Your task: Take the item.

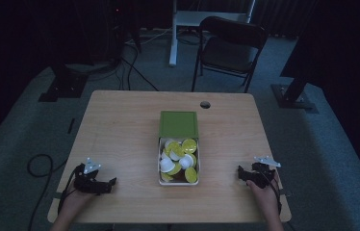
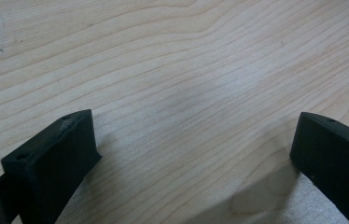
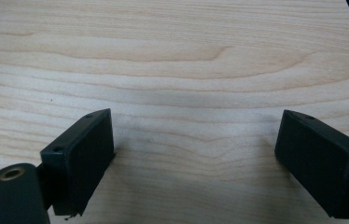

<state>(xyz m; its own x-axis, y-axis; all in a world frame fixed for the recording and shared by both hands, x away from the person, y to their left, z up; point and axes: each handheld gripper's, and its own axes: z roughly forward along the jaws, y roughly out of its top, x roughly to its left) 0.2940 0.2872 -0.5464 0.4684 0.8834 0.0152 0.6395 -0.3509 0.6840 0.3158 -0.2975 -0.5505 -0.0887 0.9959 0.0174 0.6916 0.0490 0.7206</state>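
Cups (image 1: 178,161), small yellow and white ones, are piled in a white box (image 1: 160,163) that is set in the middle of the wooden table (image 1: 120,130). The box's long side is pointed away from the person, and its green lid (image 1: 178,124) is slid back toward the far end, so the near part is left open. A black chair (image 1: 231,48) is seen on the floor past the table.

The left gripper (image 1: 112,182) is held near the front edge, left of the box, with its jaws spread wide over bare wood. The right gripper (image 1: 240,172) is held to the right of the box, with its jaws spread wide too. Nothing is pinched by either one. The box is found between them, and the two are about as near to it as each other. A reach inward would probably be needed by either gripper before a cup could be picked.
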